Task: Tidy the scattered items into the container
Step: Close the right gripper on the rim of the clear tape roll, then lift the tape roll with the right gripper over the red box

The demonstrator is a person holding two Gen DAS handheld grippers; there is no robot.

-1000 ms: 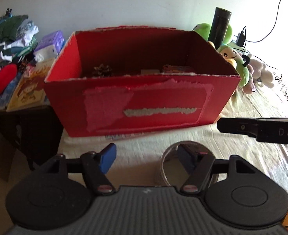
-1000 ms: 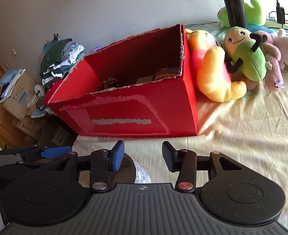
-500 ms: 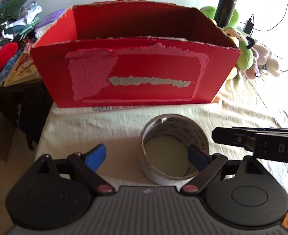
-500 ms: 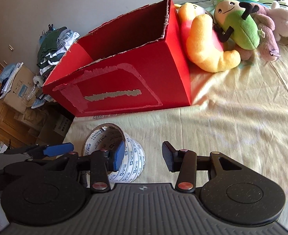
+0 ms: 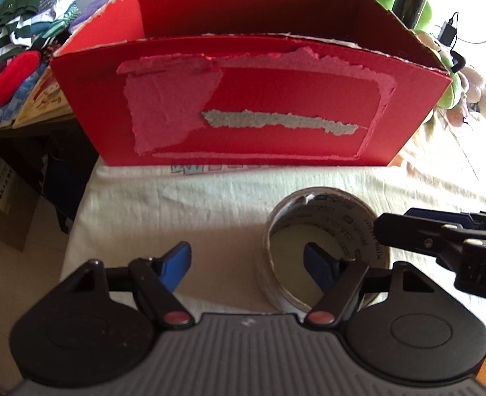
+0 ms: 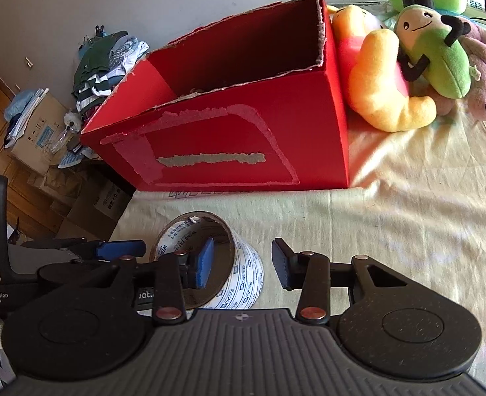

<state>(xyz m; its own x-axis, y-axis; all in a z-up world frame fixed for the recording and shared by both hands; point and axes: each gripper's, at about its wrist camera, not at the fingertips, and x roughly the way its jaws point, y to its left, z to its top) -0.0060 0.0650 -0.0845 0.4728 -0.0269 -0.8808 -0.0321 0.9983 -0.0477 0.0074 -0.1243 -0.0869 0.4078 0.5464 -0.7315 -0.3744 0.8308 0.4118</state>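
Left claw lower, over tape

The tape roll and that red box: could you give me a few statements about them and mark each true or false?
1. The tape roll lies on the cloth in front of the red box. True.
2. The tape roll is already inside the box. False: it is outside, on the cloth.
3. One finger of the left tool reaches inside the roll's hole. True.
4. The box has a closed lid. False: its top is open.
5. Plush toys sit beside the box. True.
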